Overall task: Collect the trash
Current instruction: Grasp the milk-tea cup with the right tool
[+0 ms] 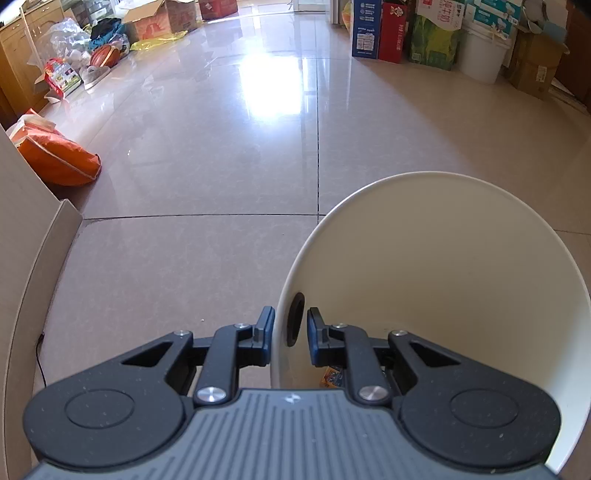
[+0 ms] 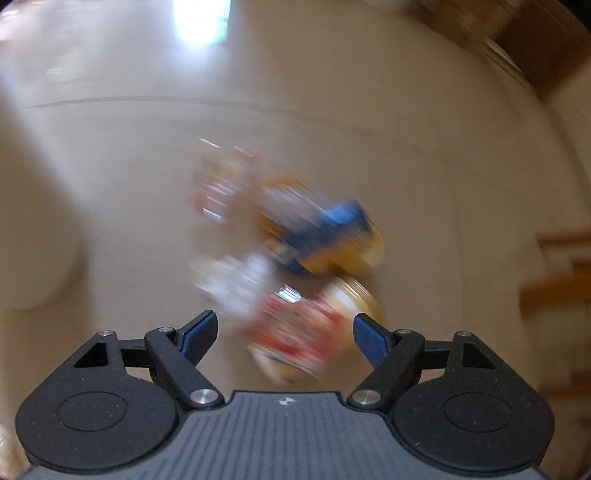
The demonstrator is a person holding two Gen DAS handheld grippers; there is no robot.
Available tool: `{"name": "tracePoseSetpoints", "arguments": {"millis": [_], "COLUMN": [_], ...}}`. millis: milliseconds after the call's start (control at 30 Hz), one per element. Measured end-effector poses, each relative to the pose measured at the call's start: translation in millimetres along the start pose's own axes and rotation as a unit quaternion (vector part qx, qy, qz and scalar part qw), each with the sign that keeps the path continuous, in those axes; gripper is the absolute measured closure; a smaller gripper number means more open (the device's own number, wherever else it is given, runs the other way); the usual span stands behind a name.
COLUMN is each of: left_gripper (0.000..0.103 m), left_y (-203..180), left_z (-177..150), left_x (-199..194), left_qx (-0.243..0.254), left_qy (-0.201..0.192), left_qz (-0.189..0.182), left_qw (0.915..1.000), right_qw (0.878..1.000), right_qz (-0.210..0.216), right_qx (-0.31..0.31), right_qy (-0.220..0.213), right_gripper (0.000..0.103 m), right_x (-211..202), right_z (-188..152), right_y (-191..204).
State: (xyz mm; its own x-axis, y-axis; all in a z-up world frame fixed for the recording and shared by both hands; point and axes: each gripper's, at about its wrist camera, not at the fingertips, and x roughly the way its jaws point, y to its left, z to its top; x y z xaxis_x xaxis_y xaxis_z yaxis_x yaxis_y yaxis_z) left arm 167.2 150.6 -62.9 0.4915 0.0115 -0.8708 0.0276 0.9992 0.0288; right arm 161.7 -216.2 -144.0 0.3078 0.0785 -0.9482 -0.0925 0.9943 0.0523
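Note:
In the left wrist view my left gripper [image 1: 290, 326] is shut on the wall of a white bin [image 1: 443, 277], one finger outside and one inside, beside a round handle hole. A colourful wrapper [image 1: 332, 376] lies in the bin's bottom. The right wrist view is blurred by motion. My right gripper [image 2: 284, 332] stands open just above a heap of trash on the tiled floor. The heap holds a blue and yellow packet [image 2: 321, 232], a red and white packet [image 2: 291, 339], a white crumpled piece [image 2: 236, 284] and a reddish wrapper [image 2: 221, 188]. The red and white packet lies between the fingers.
An orange bag [image 1: 59, 158] and a cardboard panel [image 1: 33, 258] sit at the left. Boxes [image 1: 391, 33] and a white bucket [image 1: 484, 51] line the far wall, and a basketball [image 1: 105, 55] lies among clutter far left. Wooden furniture [image 2: 554, 288] stands right of the trash.

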Motion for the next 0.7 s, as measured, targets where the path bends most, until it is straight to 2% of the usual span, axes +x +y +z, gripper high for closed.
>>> {"name": "tracePoseSetpoints", "arguments": {"millis": [67,167,400,700], "left_gripper": [0.087,0.087,0.087,0.087], "left_y": [-0.1,-0.7,-0.1,1.9], "left_z": [-0.4,-0.1,0.0,0.6], "left_x": [-0.4,-0.1,0.1,-0.1], "left_qx": [-0.001,-0.002,-0.001,-0.003], "left_qy": [0.000,0.000,-0.001,-0.001], "left_qz": [0.000,0.001,0.000,0.000], "left_qw": [1.0000,1.0000,1.0000,1.0000], "right_qw": [1.000,0.998,0.989,0.978], "right_qz": [-0.021,-0.027,-0.059,-0.040], "right_qx": [0.022,0.064,0.134,0.203], "right_qy": [0.004,0.005,0.008,0.026], "right_gripper": [0.019,0.018,0.018,0.017], "right_x": [13.2,28.3,72.8,109.0], "right_z": [-7.5,-13.8,-22.4,-16.0], "right_y": [-15.6,-28.8,-41.6,-65.6]}}
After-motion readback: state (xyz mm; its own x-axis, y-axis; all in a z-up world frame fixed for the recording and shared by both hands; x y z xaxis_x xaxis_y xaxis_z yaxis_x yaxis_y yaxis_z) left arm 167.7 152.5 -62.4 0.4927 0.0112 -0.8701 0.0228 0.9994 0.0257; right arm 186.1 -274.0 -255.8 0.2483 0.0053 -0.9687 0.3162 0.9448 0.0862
